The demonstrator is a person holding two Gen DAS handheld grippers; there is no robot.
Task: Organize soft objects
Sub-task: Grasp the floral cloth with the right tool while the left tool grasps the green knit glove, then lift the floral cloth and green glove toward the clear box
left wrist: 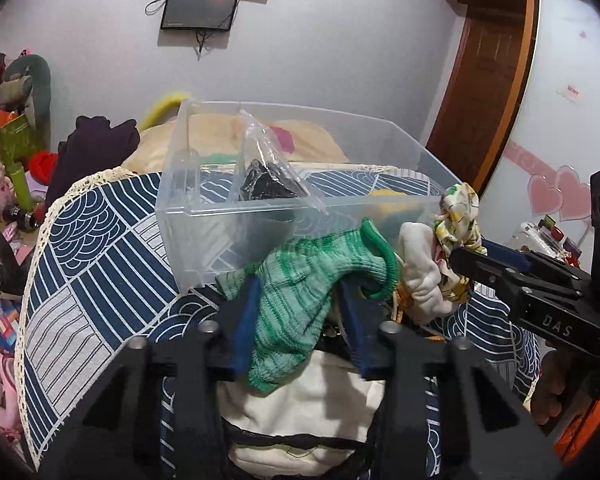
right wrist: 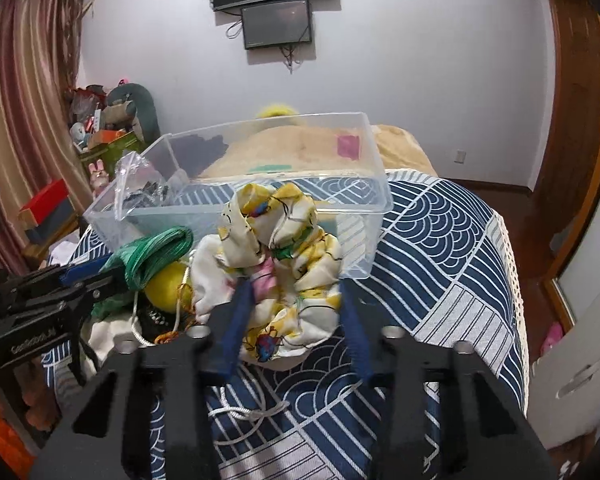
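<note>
My left gripper [left wrist: 298, 292] is shut on a green knitted sock [left wrist: 300, 300] and holds it above a white cloth bag [left wrist: 300, 412], just in front of the clear plastic bin [left wrist: 228, 204]. My right gripper [right wrist: 296, 292] is shut on a bunched white and yellow printed cloth [right wrist: 288, 248], held in front of the bin's near wall [right wrist: 360, 236]. In the left wrist view the right gripper [left wrist: 456, 254] comes in from the right with that cloth [left wrist: 458, 216]. In the right wrist view the left gripper [right wrist: 96, 276] and green sock [right wrist: 156, 252] are at left. The bin holds a clear bag with dark items [left wrist: 268, 180].
The bin stands on a blue and white patterned cloth [right wrist: 440, 280] over a bed or table. A yellow ball [right wrist: 168, 286], a white cord [right wrist: 244, 412] and small items lie by the white bag. Cluttered toys and boxes [left wrist: 8, 152] stand to the left; a wardrobe [left wrist: 560, 100] to the right.
</note>
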